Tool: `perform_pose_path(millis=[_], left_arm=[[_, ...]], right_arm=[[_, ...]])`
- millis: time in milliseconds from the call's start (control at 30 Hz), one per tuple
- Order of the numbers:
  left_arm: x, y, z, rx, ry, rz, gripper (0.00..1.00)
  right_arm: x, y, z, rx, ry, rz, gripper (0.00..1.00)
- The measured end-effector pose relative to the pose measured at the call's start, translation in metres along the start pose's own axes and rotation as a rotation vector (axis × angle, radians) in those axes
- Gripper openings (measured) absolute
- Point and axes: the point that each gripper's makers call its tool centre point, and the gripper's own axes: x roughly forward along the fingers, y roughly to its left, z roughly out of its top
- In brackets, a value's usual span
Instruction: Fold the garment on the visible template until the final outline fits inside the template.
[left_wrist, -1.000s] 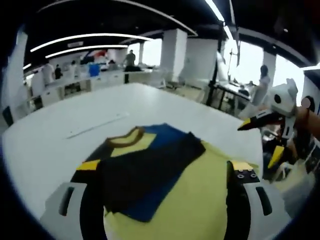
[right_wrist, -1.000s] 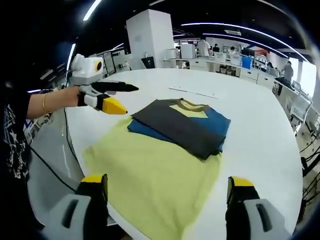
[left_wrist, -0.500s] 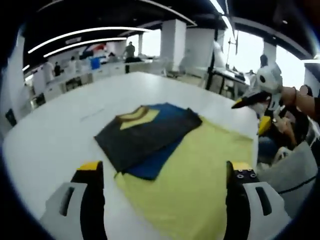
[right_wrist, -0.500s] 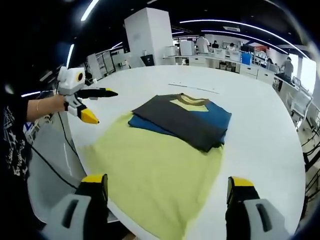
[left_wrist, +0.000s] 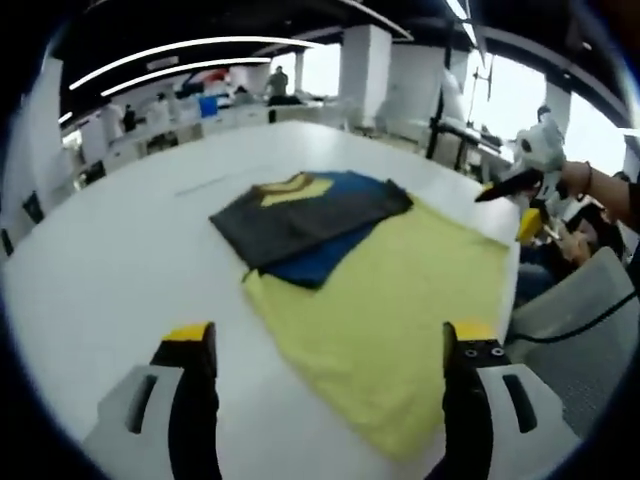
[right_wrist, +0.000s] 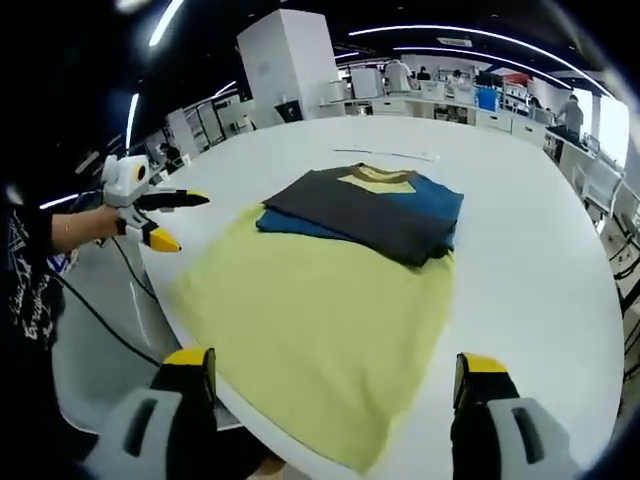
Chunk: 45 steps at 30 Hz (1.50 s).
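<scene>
A folded garment (left_wrist: 300, 215), dark grey over blue with a yellow-brown collar, lies on the far part of a flat yellow template cloth (left_wrist: 410, 300) on a white table. In the right gripper view the garment (right_wrist: 365, 210) sits at the far end of the yellow template (right_wrist: 310, 320). My left gripper (left_wrist: 328, 340) is open, held back above the table's near side, with nothing between its jaws. My right gripper (right_wrist: 335, 362) is open and bare above the template's near edge. Each one appears in the other's view, off the table's edge: the right gripper (left_wrist: 515, 200) and the left gripper (right_wrist: 155, 215), both spread.
The white table (right_wrist: 540, 270) is large and rounded. A thin pale strip (right_wrist: 385, 153) lies on it beyond the garment. A grey chair (left_wrist: 575, 345) and a black cable (right_wrist: 95, 310) are beside the table's edge. Desks and people stand far behind.
Both grippers have drawn back from the garment, so it looks smaller and more of the yellow template shows. The garment and template have not moved.
</scene>
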Motion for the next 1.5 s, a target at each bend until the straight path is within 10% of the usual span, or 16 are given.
perform_pose_path(millis=[633, 1500], left_arm=[[-0.016, -0.023, -0.052, -0.030, 0.136, -0.019, 0.57], [-0.024, -0.035, -0.095, 0.058, 0.340, 0.012, 0.32]], right_arm=[[0.000, -0.003, -0.044, -0.008, 0.091, -0.069, 0.88], [-0.013, -0.029, -0.076, 0.002, 0.161, -0.213, 0.22]])
